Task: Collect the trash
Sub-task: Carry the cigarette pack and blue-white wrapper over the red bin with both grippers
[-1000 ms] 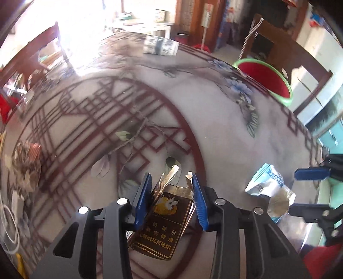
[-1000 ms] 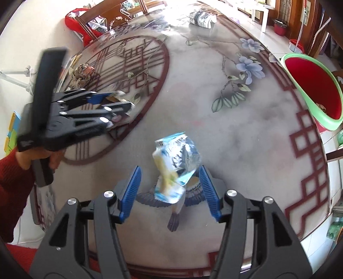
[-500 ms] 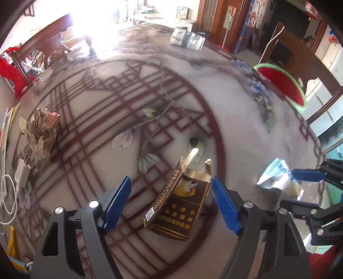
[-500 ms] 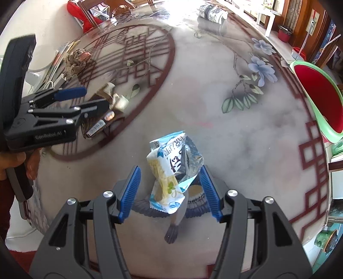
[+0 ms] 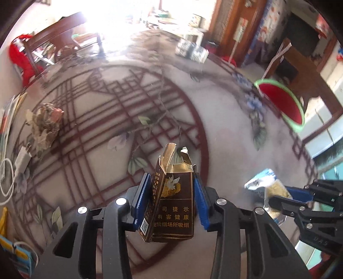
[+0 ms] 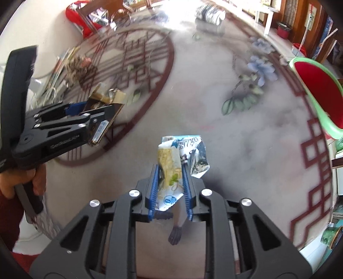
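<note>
Trash on the round painted surface [image 5: 225, 120] is what I am gathering, one piece per hand. Largest beside it is the green-rimmed red bin [image 6: 317, 94], standing off the far edge; I cannot see its contents. My left tongs [image 5: 171, 199] are closing, blue pads pressed on both sides of a brown cigarette pack [image 5: 171, 201] held upright with its torn top open; its face shows a white bird and gold Chinese print, legible as 有害健康, with a QR code on the side panel. My right tongs [image 6: 170, 188] are pressed together, pinching a crumpled blue-and-yellow snack wrapper [image 6: 182, 156], whose print is too creased to read. Only the left wrist view shows the white charger and cable [image 5: 20, 158] clearly at the surface's left edge. Only the right wrist view shows my hand [image 6: 23, 182] on the left handle. A crumpled paper wad [image 5: 46, 124] and a patterned can [image 6: 209, 11] lie well apart from both.
</note>
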Demonstrator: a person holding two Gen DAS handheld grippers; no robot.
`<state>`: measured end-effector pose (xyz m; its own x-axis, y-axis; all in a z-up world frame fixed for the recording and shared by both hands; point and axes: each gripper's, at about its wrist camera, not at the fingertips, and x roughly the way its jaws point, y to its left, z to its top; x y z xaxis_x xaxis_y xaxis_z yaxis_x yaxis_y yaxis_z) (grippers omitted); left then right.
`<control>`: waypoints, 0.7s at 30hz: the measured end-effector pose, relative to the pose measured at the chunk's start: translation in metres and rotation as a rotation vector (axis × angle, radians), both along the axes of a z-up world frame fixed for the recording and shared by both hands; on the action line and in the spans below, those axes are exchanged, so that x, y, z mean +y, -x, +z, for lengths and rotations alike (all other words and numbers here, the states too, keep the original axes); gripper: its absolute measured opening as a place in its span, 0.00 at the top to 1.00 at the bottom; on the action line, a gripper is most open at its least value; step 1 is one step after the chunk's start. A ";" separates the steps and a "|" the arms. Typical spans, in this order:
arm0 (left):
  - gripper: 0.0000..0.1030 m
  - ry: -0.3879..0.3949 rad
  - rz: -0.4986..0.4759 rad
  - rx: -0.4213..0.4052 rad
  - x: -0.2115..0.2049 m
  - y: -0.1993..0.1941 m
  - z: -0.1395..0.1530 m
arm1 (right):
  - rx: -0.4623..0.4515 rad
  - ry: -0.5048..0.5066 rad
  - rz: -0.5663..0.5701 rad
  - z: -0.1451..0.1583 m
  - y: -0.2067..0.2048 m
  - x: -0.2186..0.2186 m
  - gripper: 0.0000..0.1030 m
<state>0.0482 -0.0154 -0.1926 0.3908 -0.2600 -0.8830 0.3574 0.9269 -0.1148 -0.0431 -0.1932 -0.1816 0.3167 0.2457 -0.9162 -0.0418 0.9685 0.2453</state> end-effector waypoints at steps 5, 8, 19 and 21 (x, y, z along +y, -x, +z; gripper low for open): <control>0.63 0.093 0.113 -0.022 0.004 0.000 0.035 | -0.084 0.000 -0.053 0.030 -0.002 -0.015 0.81; 0.63 0.118 0.132 -0.069 -0.002 0.004 0.055 | -0.149 0.033 -0.073 0.056 -0.003 -0.023 0.81; 0.63 0.121 0.104 -0.110 -0.022 0.010 0.075 | -0.192 0.038 -0.066 0.086 -0.011 -0.043 0.73; 0.63 0.117 0.110 -0.104 -0.021 0.013 0.074 | -0.146 0.010 -0.076 0.071 -0.010 -0.044 0.53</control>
